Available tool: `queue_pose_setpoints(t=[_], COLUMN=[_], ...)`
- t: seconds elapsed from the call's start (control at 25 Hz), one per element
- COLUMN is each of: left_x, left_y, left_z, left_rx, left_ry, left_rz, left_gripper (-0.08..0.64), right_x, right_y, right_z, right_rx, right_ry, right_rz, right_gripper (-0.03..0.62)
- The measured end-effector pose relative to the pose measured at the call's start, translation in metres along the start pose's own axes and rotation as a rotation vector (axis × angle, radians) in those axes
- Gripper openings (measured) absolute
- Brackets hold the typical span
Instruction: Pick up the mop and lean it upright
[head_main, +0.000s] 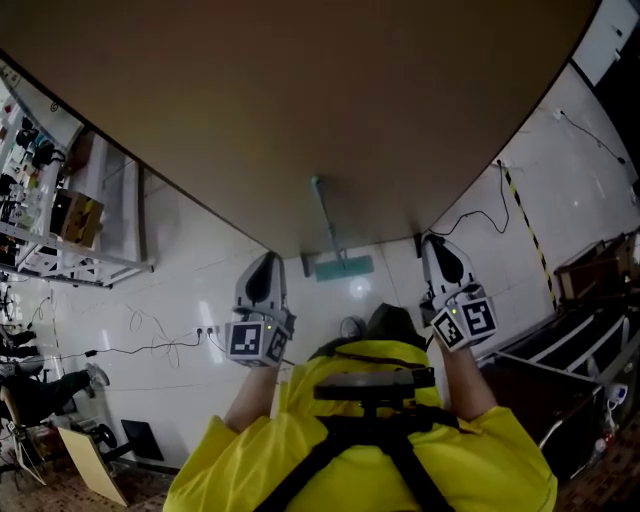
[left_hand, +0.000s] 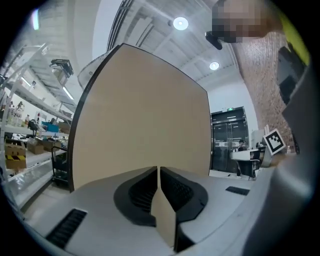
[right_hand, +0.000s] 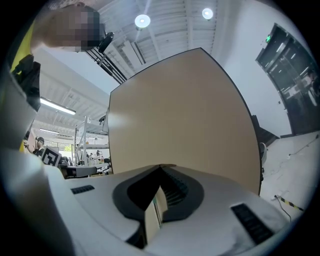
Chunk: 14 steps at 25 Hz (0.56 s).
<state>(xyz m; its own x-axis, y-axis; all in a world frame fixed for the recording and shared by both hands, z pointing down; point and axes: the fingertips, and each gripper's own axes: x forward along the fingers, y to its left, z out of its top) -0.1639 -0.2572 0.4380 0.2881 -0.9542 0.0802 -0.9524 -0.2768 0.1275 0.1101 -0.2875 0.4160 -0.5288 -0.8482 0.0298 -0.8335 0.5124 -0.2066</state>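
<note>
Mop (head_main: 338, 262) looks already leaned: handle up the brown panel (head_main: 300, 100), teal head on the tiled floor (head_main: 190, 270). Left gripper (head_main: 266, 264) and right gripper (head_main: 439, 247) are both closed on nothing, apart from it. Next, probably, just back off without knocking it.

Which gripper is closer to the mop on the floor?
Left, it seems. In the head view the left gripper is just left of the mop; the right gripper is farther off on its right side.

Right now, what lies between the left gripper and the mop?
Nothing: in the head view only bare white floor shows between the left gripper and the mop.
</note>
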Motion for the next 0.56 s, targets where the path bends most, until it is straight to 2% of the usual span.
queue_pose_setpoints(t=[0.2,0.56], left_x=[-0.005,-0.011], left_y=[0.01,0.007], left_z=[-0.019,-0.016], left_rx=[0.006,-0.003], left_ry=[0.041,0.042], left_rz=[0.031,0.047], left_gripper=[0.025,0.025], right_x=[0.0,-0.002], right_y=[0.01,0.013], right_z=[-0.004,-0.006], right_rx=[0.001,-0.012], right_ry=[0.004,0.019], right_rz=[0.028,0.048], right_gripper=[0.008,0.008])
